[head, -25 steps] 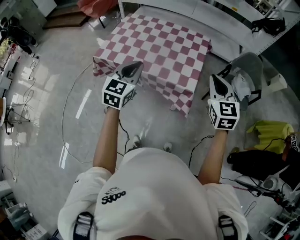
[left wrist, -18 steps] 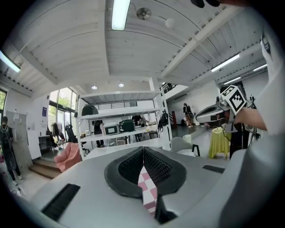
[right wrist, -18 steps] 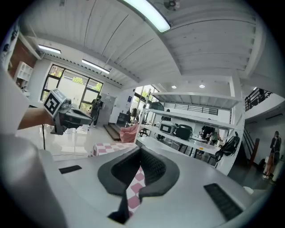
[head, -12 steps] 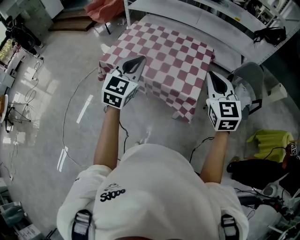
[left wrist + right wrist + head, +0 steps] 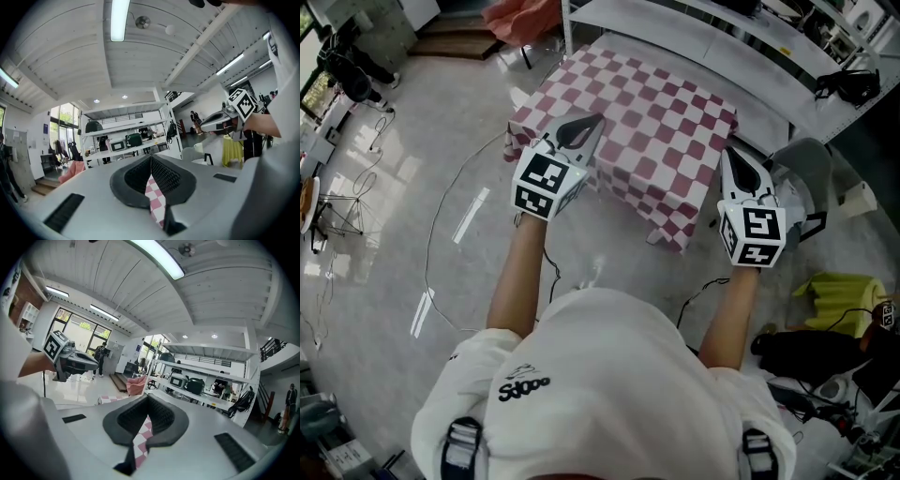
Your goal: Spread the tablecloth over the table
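Note:
A red-and-white checked tablecloth (image 5: 642, 112) lies over a small table, its near edge hanging toward me. My left gripper (image 5: 582, 128) holds that edge near the left corner, and my right gripper (image 5: 732, 161) holds it near the right corner. In the left gripper view the jaws (image 5: 151, 163) are shut, with a strip of checked cloth (image 5: 157, 201) pinched between the pads. The right gripper view shows the same: shut jaws (image 5: 147, 405) with cloth (image 5: 142, 437) hanging below them. Both grippers point roughly level, away from me, and each is visible in the other's view.
Long white shelving (image 5: 722, 33) runs behind the table. A grey chair (image 5: 802, 173) stands to its right, with a yellow-green cloth (image 5: 839, 291) and dark bags on the floor nearby. A pink bundle (image 5: 520, 14) lies far left. Cables (image 5: 441, 225) loop over the glossy floor.
Both grippers have risen, taking the cloth's near edge with them. The near edge now hangs shorter in front of the table.

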